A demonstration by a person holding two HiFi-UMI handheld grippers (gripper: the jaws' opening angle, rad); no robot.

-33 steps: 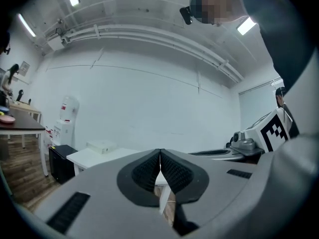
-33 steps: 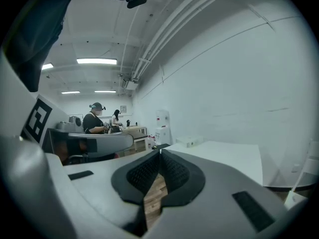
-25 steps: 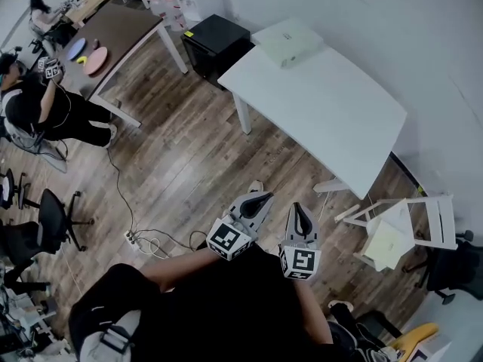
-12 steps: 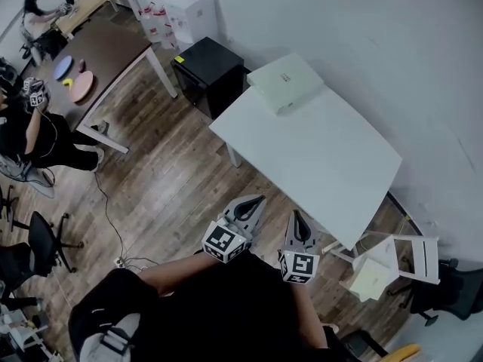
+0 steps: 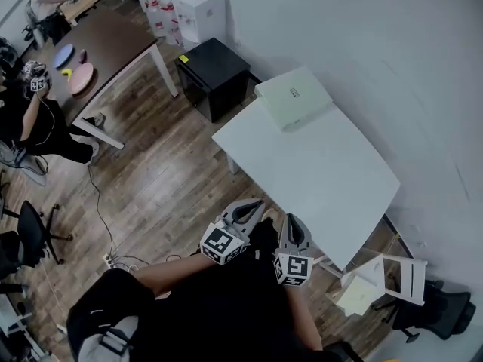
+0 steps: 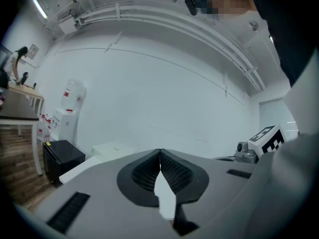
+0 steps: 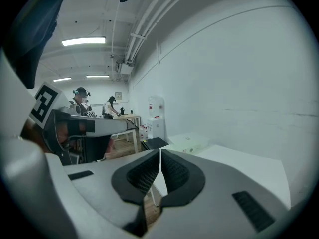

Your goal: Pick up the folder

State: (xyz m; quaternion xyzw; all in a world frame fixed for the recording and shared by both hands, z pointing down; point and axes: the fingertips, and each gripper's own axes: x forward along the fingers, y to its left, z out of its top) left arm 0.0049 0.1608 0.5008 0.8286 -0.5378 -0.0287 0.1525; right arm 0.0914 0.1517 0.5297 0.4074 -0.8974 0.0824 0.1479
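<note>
Across the centre, a smooth white rectangular table (image 5: 324,179). On its upper corner, lying flat, the pale green rectangular folder (image 5: 294,96), well apart from both grippers. Left of it, a matte black box cabinet (image 5: 215,70) on wood-plank flooring (image 5: 158,172). Bottom centre, left gripper (image 5: 256,204) and right gripper (image 5: 293,219), jaws pressed together, holding nothing.

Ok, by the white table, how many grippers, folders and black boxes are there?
Hand-held grippers: 2, the left hand-held gripper and the right hand-held gripper
Folder: 1
Black box: 1
Total: 4
</note>
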